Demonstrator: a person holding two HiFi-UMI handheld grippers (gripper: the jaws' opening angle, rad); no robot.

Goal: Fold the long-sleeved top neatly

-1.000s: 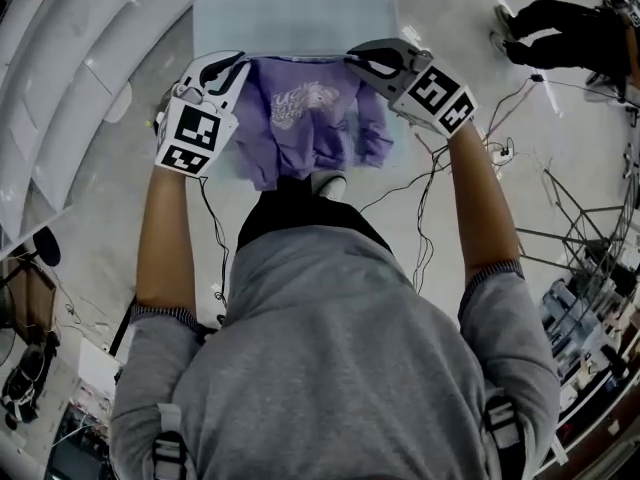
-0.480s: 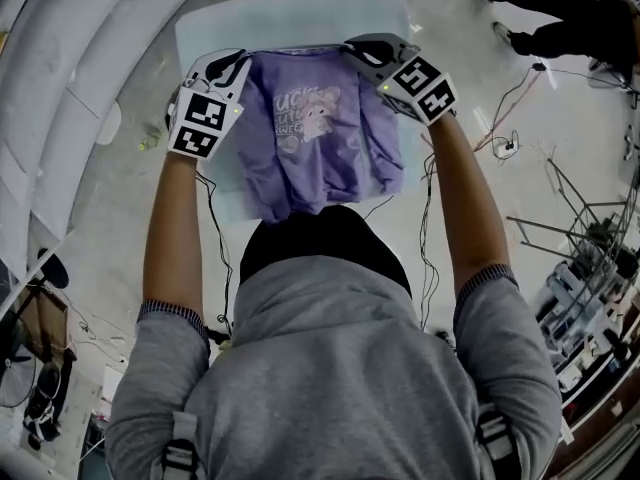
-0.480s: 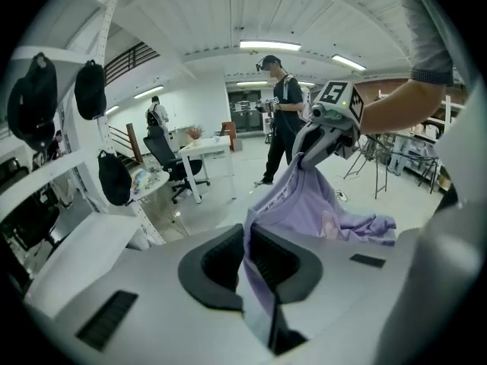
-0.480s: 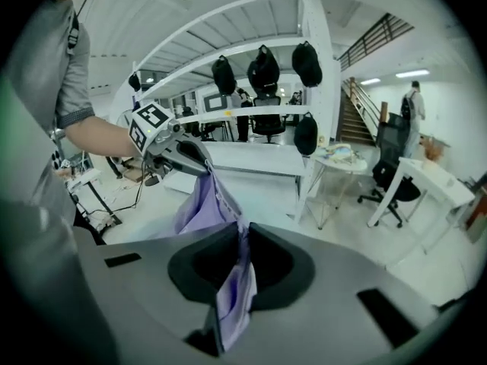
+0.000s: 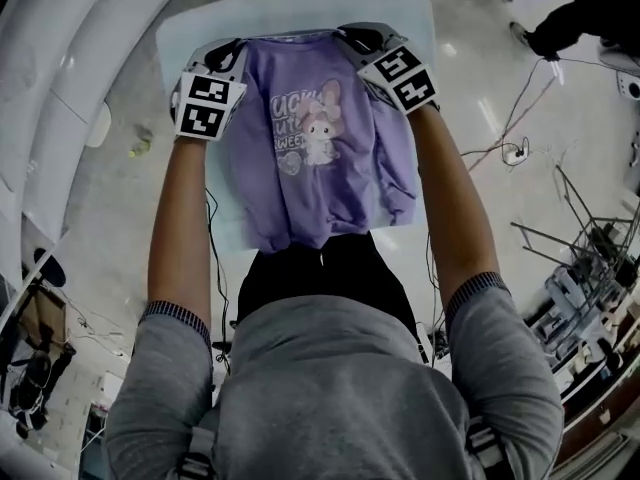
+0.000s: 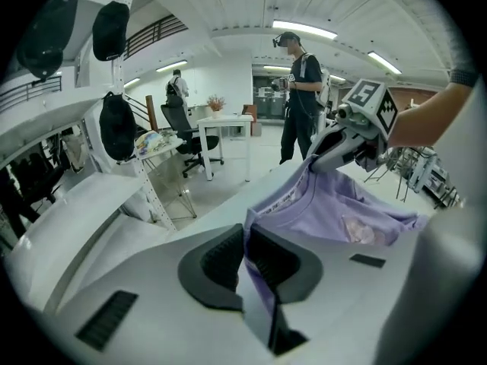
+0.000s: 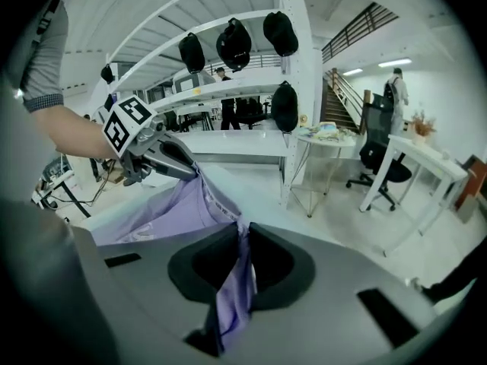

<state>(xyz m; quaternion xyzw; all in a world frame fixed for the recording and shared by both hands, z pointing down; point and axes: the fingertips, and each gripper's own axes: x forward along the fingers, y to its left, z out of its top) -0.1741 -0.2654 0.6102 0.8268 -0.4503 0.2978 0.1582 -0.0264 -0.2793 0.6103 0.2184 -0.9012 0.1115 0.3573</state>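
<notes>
Right, the lilac long-sleeved top (image 5: 320, 168) w/ a cartoon bunny print (image 5: 320, 128) faces up, stretched over the white table (image 5: 300, 13), collar by the far edge, hem at the near edge. Jaws of left gripper (image 5: 238, 48) and right gripper (image 5: 348, 36) are clamped on a shoulder each, cloth pinched btwn. One sleeve (image 5: 398, 183) hangs at the right-gripper side; the other can't be made out. Hem partly hidden behind the person's head (image 5: 320, 268). Can't tell if the body lies flat.

We see the long-sleeved top (image 5: 330, 183) as soft, matt lilac cloth, with a smoother printed motif on its front. The table (image 5: 300, 13) looks smooth, with a faint sheen. The left gripper (image 6: 245, 242) and right gripper (image 7: 243, 242) show matt grey plastic shells and ridged black pads (image 6: 218, 265). The floor (image 5: 110, 208) looks polished.
</notes>
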